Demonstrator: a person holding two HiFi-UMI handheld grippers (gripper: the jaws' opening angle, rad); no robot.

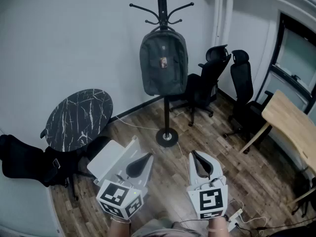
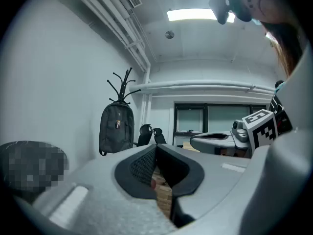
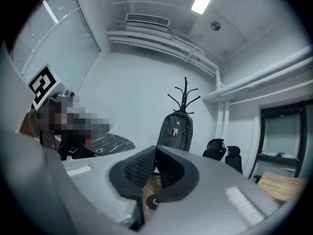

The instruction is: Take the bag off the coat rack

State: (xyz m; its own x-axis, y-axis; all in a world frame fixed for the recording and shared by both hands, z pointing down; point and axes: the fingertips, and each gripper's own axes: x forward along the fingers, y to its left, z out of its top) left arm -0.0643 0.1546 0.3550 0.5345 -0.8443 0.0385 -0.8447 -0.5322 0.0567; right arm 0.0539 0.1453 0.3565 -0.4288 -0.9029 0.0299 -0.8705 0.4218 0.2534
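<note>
Progress looks nil: the coat rack [image 1: 161, 4] stands on the wooden floor [image 1: 237, 181], and the bag [image 1: 163, 63] hangs from its upper hooks [image 1: 143, 6]. Left gripper [image 1: 140, 164] and right gripper [image 1: 201, 163], both pressed together and empty, are held low, well apart from it. Approach, grasp and lift-off all remain.

The left gripper [image 1: 146, 157] and right gripper [image 1: 194, 155] look alike. Each has a smooth, pale grey shell [image 1: 114, 158], broad at the back and narrowing to a blunt beak. Black pads [image 2: 141, 166] with a fine ribbed texture line the inner faces of the jaws and flare outward into a dark rim. Behind each shell sits a white cube [image 1: 120, 197] with black square markers on its faces. A pale raised strip [image 3: 240, 204] lies on the shell's flank.
</note>
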